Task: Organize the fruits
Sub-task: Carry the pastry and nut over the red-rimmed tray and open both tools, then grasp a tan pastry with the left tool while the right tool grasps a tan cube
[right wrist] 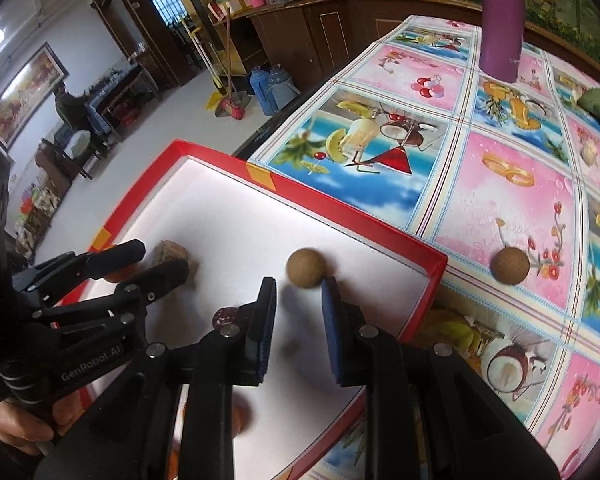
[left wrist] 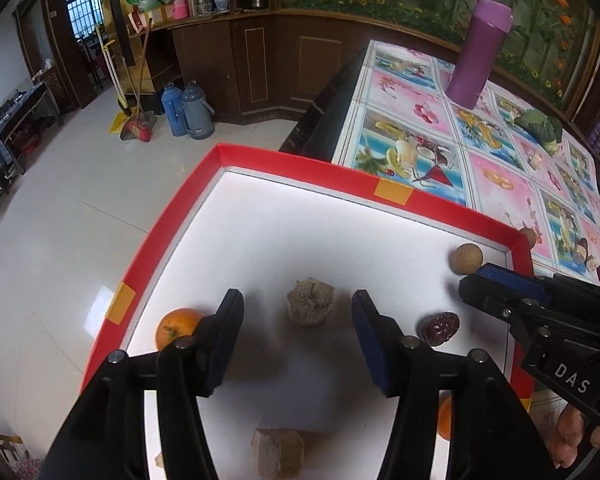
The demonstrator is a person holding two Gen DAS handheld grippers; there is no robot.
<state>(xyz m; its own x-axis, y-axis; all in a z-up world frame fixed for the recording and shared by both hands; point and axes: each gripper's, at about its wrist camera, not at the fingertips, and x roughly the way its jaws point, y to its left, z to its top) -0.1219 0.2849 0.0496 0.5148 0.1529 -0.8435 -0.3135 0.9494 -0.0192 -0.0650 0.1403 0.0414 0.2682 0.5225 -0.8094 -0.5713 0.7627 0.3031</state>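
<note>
A red-rimmed white tray (left wrist: 292, 168) sits at the corner of the table. My left gripper (left wrist: 296, 320) is open, its pads on either side of a beige lump (left wrist: 310, 302) without touching it. An orange (left wrist: 176, 326) lies by its left finger, and a second beige lump (left wrist: 278, 458) lies nearer the camera. A dark red fruit (left wrist: 440, 328) lies to the right. My right gripper (right wrist: 299, 320) has its jaws close together with nothing between them. A brown ball (right wrist: 306, 268) rests in the tray just past its tips. Another brown ball (right wrist: 510, 266) lies on the tablecloth.
The tray overhangs the table's edge above the tiled floor. A purple tumbler (right wrist: 500, 20) and a green bundle (left wrist: 540, 124) stand farther back on the patterned tablecloth (right wrist: 520, 184). Another orange (left wrist: 446, 418) shows behind my left gripper's right finger. A person (right wrist: 66, 108) stands far off.
</note>
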